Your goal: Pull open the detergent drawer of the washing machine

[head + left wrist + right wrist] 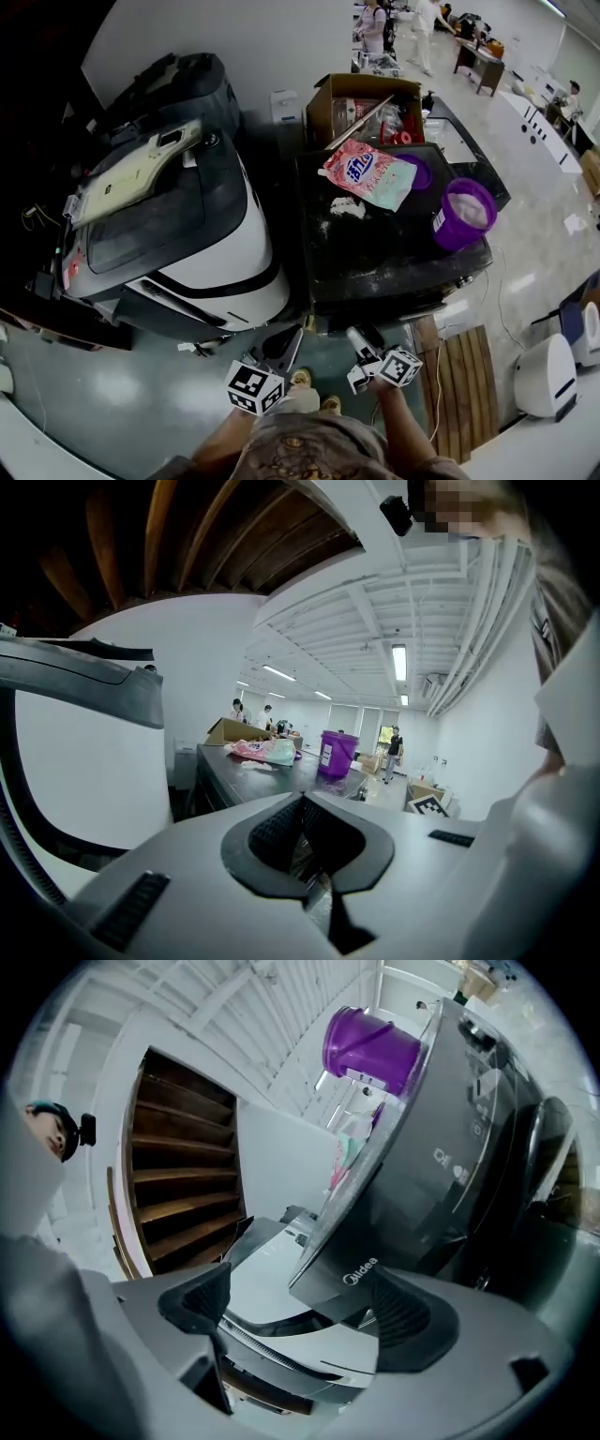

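The dark washing machine [375, 267] stands in front of me, with a pink detergent bag [367, 175] and a purple bucket [464, 214] on its lid. My right gripper [361, 339] is held level at the machine's front top edge and is rolled on its side. In the right gripper view its jaws [300, 1307] are open wide. The logo corner of the front panel [361, 1274] lies between the pads, close to one of them; the drawer's outline is not clear. My left gripper [281, 349] hangs beside it, shut [305, 841] and empty.
A white and grey machine [187, 234] stands close on the left. A cardboard box [361, 103] sits behind the washing machine's lid. A wooden pallet [459, 375] and a white appliance [547, 375] are on the floor at right. People stand far back in the room.
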